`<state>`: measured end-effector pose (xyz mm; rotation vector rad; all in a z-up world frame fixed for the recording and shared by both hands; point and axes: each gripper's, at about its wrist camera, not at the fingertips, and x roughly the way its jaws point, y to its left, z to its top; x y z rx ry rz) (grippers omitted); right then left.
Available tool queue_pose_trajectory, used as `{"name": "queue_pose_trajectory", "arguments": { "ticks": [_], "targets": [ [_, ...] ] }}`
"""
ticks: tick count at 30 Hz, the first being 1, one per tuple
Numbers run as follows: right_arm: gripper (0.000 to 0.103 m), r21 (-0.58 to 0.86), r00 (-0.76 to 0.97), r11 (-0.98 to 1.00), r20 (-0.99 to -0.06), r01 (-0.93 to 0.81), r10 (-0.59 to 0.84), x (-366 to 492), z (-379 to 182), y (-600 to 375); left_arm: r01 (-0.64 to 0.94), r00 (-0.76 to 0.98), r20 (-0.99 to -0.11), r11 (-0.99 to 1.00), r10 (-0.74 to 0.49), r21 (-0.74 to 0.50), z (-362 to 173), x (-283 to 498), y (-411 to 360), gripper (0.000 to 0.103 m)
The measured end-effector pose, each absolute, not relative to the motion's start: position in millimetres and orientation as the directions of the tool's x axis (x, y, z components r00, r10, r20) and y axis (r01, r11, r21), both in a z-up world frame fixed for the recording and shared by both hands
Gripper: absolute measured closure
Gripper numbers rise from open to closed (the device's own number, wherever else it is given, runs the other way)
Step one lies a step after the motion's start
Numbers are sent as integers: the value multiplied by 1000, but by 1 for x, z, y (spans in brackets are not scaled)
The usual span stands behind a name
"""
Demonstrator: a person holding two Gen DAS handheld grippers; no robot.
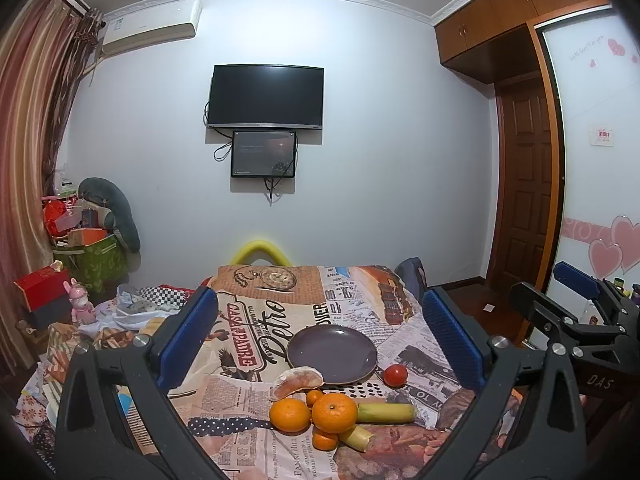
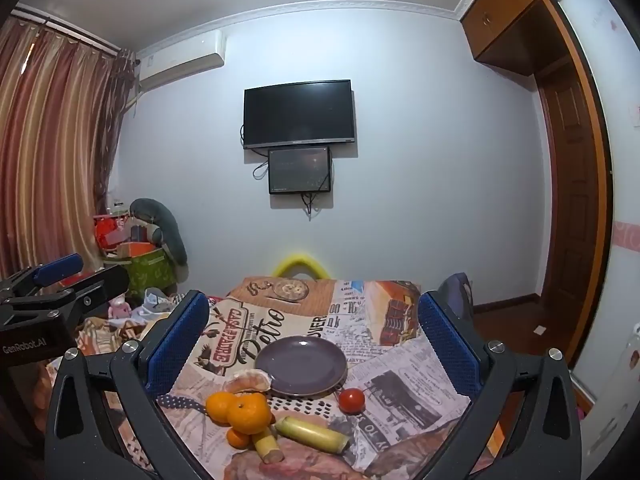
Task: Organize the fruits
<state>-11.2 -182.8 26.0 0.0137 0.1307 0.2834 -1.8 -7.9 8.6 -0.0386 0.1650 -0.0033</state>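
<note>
Left wrist view: the left gripper (image 1: 320, 340) stands wide and empty, the purple plate (image 1: 332, 354) lying bare between its fingers, apparently staged to receive fruit. The oranges (image 1: 334, 412), tomato (image 1: 396, 375) and banana pieces (image 1: 386, 413) lie clustered just nearer. Right wrist view: the right gripper (image 2: 312, 344) is likewise wide and empty, with plate (image 2: 301, 366) and oranges (image 2: 249, 414) ahead, left of centre.
</note>
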Motion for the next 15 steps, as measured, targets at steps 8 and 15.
{"name": "queue_pose_trajectory", "arguments": {
  "ticks": [8, 15],
  "targets": [
    [0, 37, 951, 960, -125, -279, 282, -12, 29, -183, 1, 985, -170, 999, -8, -41, 12, 1, -5, 0],
    [0, 39, 951, 959, -125, -280, 282, -12, 29, -182, 4, 985, -171, 999, -10, -36, 5, 1, -7, 0]
  ]
}}
